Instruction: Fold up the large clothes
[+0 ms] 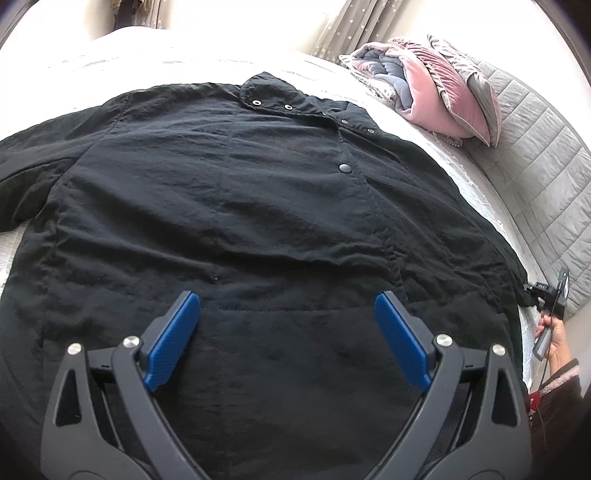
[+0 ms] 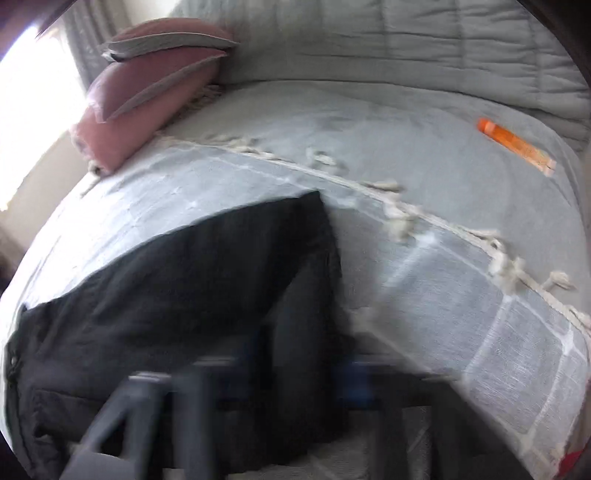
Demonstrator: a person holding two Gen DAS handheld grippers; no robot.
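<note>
A large black jacket with snap buttons lies spread flat, front up, on the bed. My left gripper hovers open over its lower part, blue pads wide apart with nothing between them. At the jacket's right edge a hand holds my right gripper, whose tip meets the fabric's corner. The right wrist view is blurred: the right gripper sits low in the picture, jaws close together, with a strip of the black jacket running in between them.
Pink and grey pillows are stacked at the bed's far right corner, against a grey quilted headboard. A pale bedspread with a tasselled fringe covers the mattress. An orange tube lies near the headboard. Curtains hang behind.
</note>
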